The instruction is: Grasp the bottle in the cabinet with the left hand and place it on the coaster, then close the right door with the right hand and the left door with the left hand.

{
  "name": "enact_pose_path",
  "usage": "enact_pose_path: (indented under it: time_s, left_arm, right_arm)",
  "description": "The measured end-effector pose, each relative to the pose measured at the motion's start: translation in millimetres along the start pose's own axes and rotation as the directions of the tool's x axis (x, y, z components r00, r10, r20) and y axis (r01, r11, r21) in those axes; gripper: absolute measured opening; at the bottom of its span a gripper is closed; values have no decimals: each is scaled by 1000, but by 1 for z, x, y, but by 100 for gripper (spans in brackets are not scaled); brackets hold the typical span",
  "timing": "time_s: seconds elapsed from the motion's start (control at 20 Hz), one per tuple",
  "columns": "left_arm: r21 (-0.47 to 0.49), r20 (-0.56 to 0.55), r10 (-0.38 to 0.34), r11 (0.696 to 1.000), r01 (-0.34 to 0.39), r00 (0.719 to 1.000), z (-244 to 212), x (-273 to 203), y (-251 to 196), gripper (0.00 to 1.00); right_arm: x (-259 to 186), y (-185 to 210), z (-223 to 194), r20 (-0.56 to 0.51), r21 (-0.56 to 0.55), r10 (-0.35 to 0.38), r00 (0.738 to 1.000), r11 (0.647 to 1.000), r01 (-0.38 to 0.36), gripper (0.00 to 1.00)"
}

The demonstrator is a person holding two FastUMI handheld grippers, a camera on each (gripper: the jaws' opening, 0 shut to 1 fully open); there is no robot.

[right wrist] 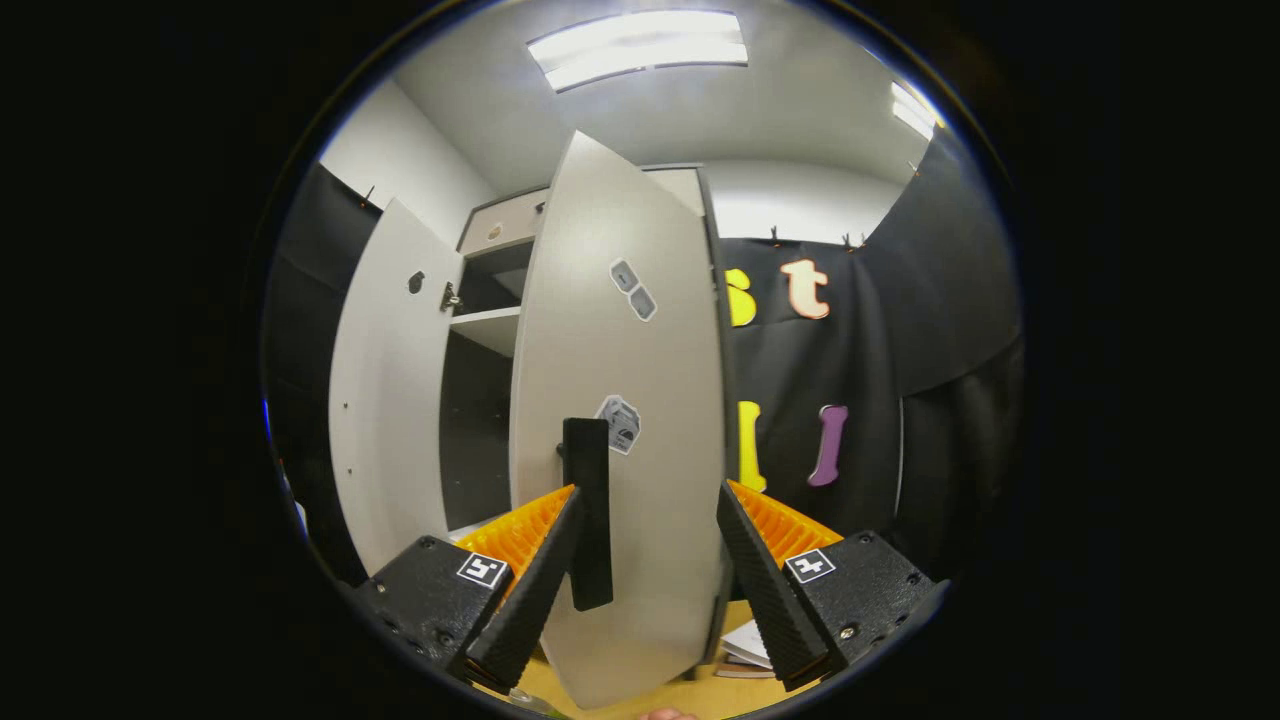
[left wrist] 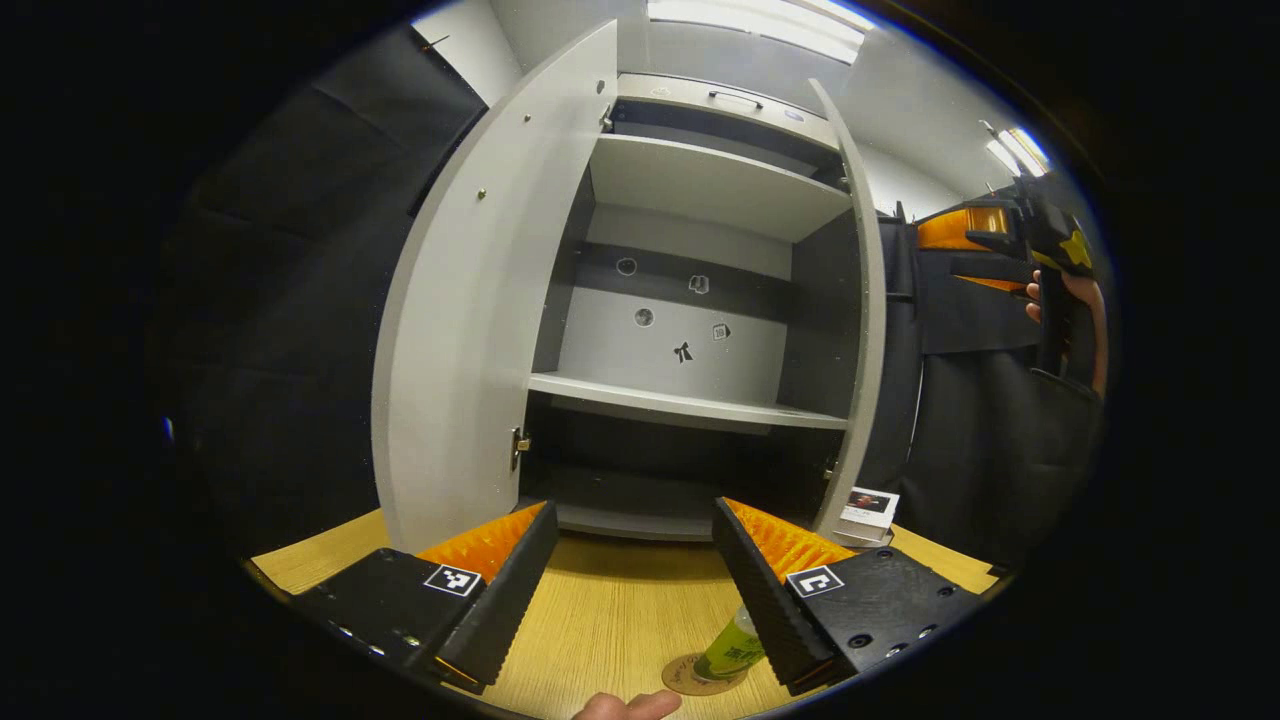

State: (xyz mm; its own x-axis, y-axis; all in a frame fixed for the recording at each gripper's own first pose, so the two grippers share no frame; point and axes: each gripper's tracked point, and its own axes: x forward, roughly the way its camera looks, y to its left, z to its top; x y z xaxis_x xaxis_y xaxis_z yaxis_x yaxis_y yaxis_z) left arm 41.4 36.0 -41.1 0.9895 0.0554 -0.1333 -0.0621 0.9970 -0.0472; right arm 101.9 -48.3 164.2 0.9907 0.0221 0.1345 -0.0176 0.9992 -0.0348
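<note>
Left claw [left wrist: 632, 590] spread above desk [left wrist: 610, 610], bottle [left wrist: 732, 648] standing on coaster [left wrist: 690, 680], right claw [right wrist: 645, 575] spread at right door [right wrist: 640, 420] handle [right wrist: 588, 510], left door [left wrist: 480, 310] open.

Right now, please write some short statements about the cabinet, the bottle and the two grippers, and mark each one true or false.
1. The bottle stands on the coaster. True.
2. Both cabinet doors are closed. False: the left door and the right door are open.
3. The left gripper is shut on the bottle. False: it is open, the bottle beside one finger.
4. The right gripper is open, near the right door's handle. True.
</note>
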Motion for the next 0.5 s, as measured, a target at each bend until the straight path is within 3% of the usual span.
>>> enact_pose_path:
  time_s: [0.05,0.2,0.5]
  left_arm:
    - [0,4,9,1000,-9,1000,1,-1,3,95]
    - [13,10,31,999,-31,999,2,-1,8,95]
    - [29,26,23,999,-23,999,10,4,2,95]
  right_arm:
    - [0,0,3,14,-8,-8,1000,1000,8,80]
    - [-2,0,7,35,-2,-8,999,1000,8,83]
    - [-18,-14,-19,-25,1,-32,999,999,32,83]
